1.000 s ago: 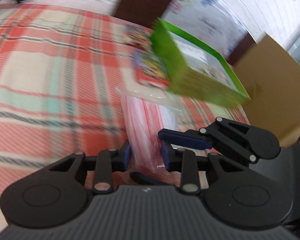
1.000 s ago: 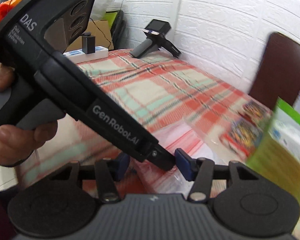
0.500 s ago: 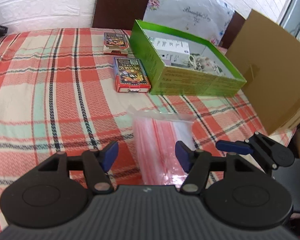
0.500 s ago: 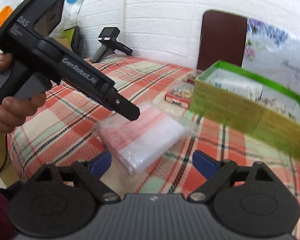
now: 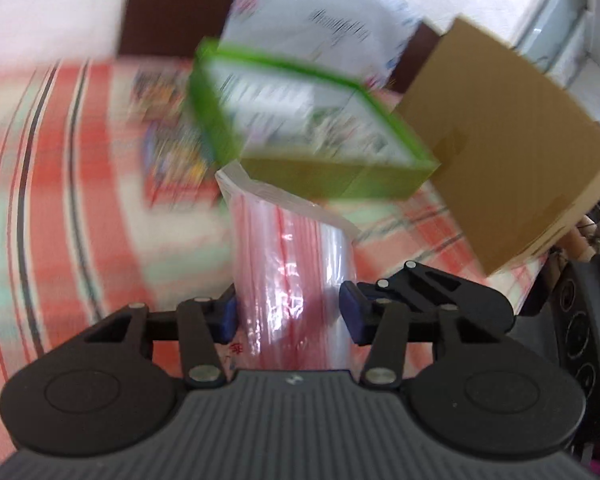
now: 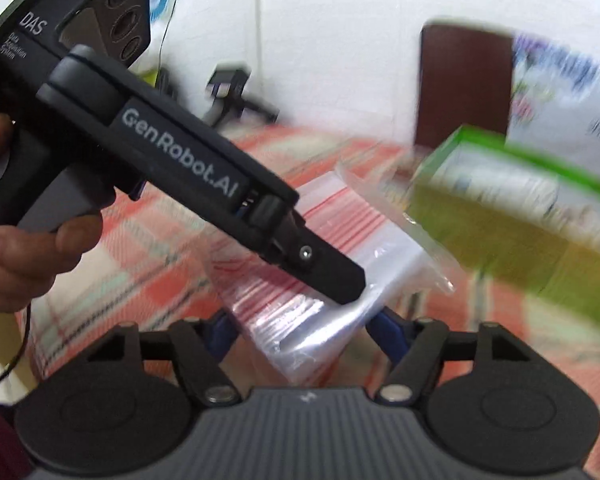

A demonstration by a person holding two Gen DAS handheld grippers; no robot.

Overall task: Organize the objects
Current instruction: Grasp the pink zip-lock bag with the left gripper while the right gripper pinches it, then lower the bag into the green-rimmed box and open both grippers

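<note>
Near the bottom centre of both views, the pack of plastic bags (image 5: 292, 280) sat outside the green box (image 5: 332, 176), so the sorting looked barely begun. The left hand-held gripper (image 5: 286, 312) was closed on the pack; the right hand-held gripper (image 6: 304, 330) bracketed it, grip uncertain.

Motion blur smears the green box (image 5: 320, 176) and the 2 card packs (image 5: 172, 152) beside it; their print is unreadable. The cardboard box (image 5: 500, 152) runs past the right edge. The bag's (image 5: 296, 264) lower end hides behind the camera housing.
</note>
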